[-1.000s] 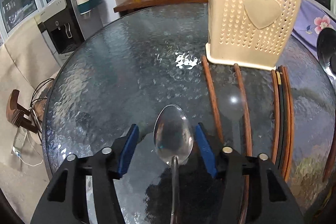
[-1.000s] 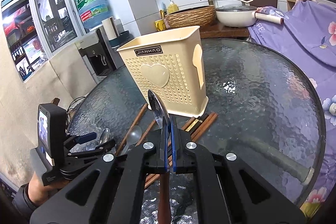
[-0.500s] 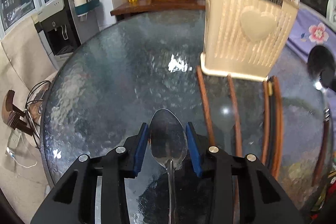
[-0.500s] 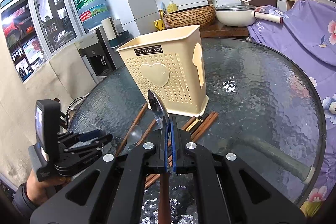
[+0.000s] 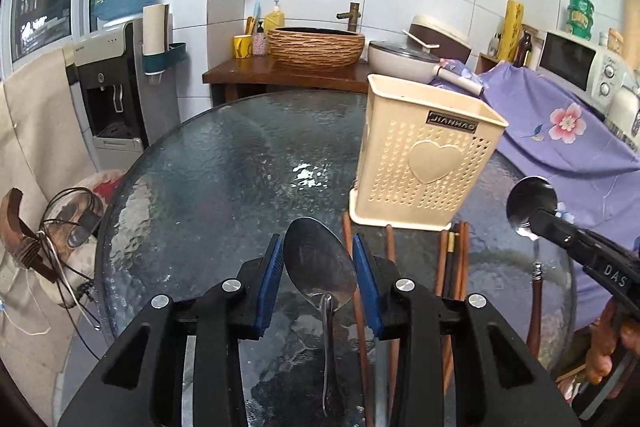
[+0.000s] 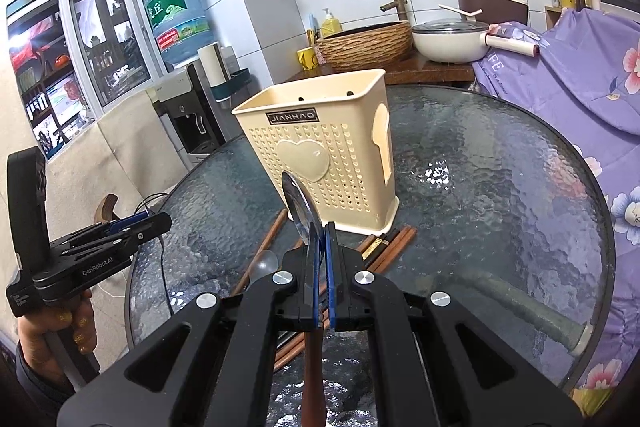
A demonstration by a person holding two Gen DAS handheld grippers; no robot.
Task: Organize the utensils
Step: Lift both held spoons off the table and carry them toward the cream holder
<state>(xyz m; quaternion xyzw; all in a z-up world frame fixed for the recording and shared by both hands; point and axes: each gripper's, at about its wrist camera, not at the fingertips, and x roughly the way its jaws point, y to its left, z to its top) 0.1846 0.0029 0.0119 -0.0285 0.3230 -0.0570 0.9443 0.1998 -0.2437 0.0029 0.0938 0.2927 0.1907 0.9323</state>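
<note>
Kitchen clutter rings a round table (image 5: 208,163) of rippled dark glass: a water dispenser by the window, a woven basin and a white pot on the wooden counter behind. Toward the table's far edge stands the cream perforated utensil holder (image 5: 424,163), open at the top and, as far as its rim shows, with nothing poking out.

At its foot, toward the near edge, lie several brown chopsticks (image 5: 452,259), some fanned apart, some bundled.

The left tool (image 5: 318,267) has its blue pads closed partway around the bowl of a steel spoon (image 5: 320,263). The pads sit against the bowl's edges, and the handle runs back between the tool's arms, so the spoon looks lifted and carried bowl-first. A second ago the pads stood wider apart with the spoon lying flat on the glass; since then they have closed in, and the tool has risen and tilted up, so the holder and back wall now fill its view.

The right tool (image 6: 320,251) is pinched tight on a wooden-handled spoon (image 6: 300,207), bowl upward and edge-on, just short of the holder. That hold looks unchanged. My guess is that it waits there so each spoon can be dropped handle-down into the holder in turn.
</note>
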